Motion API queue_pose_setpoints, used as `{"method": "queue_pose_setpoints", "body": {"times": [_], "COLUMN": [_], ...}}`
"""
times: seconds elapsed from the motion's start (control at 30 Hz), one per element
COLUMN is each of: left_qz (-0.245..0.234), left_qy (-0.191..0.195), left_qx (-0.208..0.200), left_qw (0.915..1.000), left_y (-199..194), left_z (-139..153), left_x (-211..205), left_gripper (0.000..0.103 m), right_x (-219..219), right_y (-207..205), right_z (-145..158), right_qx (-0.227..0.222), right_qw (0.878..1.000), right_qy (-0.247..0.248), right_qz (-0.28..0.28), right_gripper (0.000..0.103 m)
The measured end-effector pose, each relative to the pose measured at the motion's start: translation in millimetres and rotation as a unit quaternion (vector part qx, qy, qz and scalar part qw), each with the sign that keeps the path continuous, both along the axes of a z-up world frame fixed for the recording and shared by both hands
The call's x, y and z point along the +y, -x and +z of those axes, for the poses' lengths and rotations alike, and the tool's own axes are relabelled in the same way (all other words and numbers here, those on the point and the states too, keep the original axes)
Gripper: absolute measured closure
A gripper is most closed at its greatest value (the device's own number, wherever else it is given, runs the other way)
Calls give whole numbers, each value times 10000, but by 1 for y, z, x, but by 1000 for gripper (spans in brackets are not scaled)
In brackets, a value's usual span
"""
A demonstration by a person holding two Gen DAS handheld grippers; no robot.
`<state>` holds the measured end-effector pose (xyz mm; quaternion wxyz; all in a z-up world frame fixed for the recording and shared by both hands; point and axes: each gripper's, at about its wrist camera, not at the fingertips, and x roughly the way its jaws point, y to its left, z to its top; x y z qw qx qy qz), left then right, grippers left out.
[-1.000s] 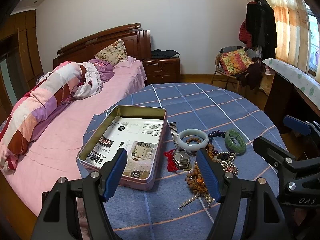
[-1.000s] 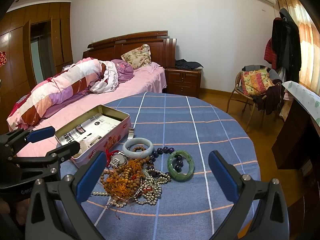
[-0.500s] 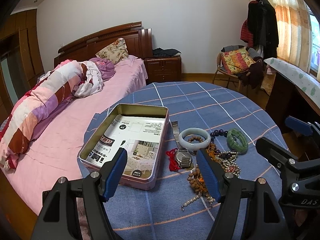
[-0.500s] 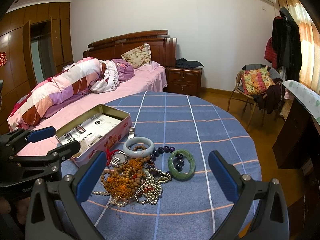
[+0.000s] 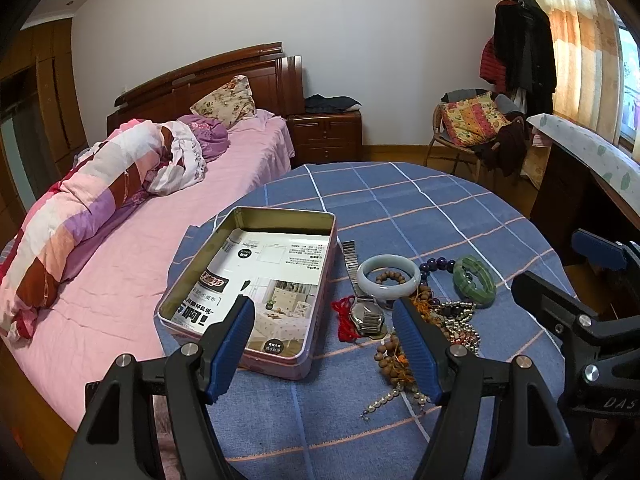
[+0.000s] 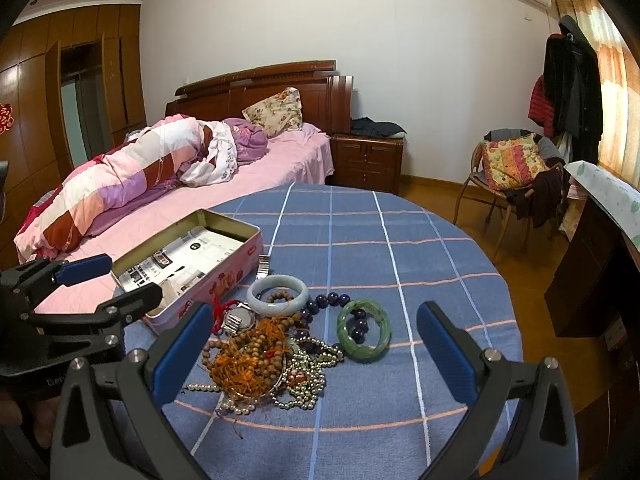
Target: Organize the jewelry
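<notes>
An open pink tin (image 5: 316, 354) (image 6: 224, 280), lined with printed paper, sits on the blue checked tablecloth (image 5: 420, 208). To its right lies a jewelry heap: a pale jade bangle (image 5: 387, 277) (image 6: 277, 289), a green bangle (image 5: 474, 280) (image 6: 363, 335), a metal watch (image 5: 366, 314) (image 6: 239, 319), dark purple beads (image 6: 332, 300), wooden beads with orange threads (image 6: 248, 354), pearl strands (image 6: 304, 384) and a red cord (image 5: 344, 316). My left gripper (image 5: 324, 314) hovers open over the tin's near right corner. My right gripper (image 6: 314, 324) stands open above the heap, holding nothing.
A bed (image 5: 132, 240) with a pink sheet and a rolled quilt runs along the table's left. A nightstand (image 5: 326, 136) stands at the back wall. A chair (image 6: 512, 168) piled with cushions and clothes and a dark desk (image 6: 592, 264) are on the right.
Both grippers stay open and almost still. The left wrist view has drifted slightly, so the tin and jewelry sit marginally higher in frame.
</notes>
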<state>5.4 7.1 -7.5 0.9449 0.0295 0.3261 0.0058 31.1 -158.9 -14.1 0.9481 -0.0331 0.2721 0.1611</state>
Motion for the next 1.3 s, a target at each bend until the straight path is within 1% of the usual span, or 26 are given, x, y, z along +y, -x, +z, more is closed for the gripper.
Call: {"method": "queue_pose_setpoints", "body": {"times": [0.43, 0.8, 1.03, 1.17, 1.3], "left_qz": [-50, -72, -60, -76, -89], "left_qy": [-5, -34, -80, -97, -85], "left_qx": [-70, -73, -72, -19, 66], "left_qw": [10000, 9999, 9999, 9999, 9999], "left_y": [2, 3, 3, 0, -4], "left_z": [7, 8, 6, 4, -1], "left_x": [-1, -2, -4, -6, -6], "left_gripper": [31, 31, 31, 31, 31], "right_x": [-6, -5, -3, -8, -14], "right_y": [1, 1, 1, -4, -8], "right_z": [8, 7, -1, -7, -6], "right_qx": [-29, -26, 17, 138, 168], "right_qw": [10000, 10000, 10000, 9999, 9998], "right_qy": [-56, -46, 4, -22, -31], "right_qz": [-23, -12, 10, -13, -80], "right_gripper": [0, 0, 0, 0, 0]}}
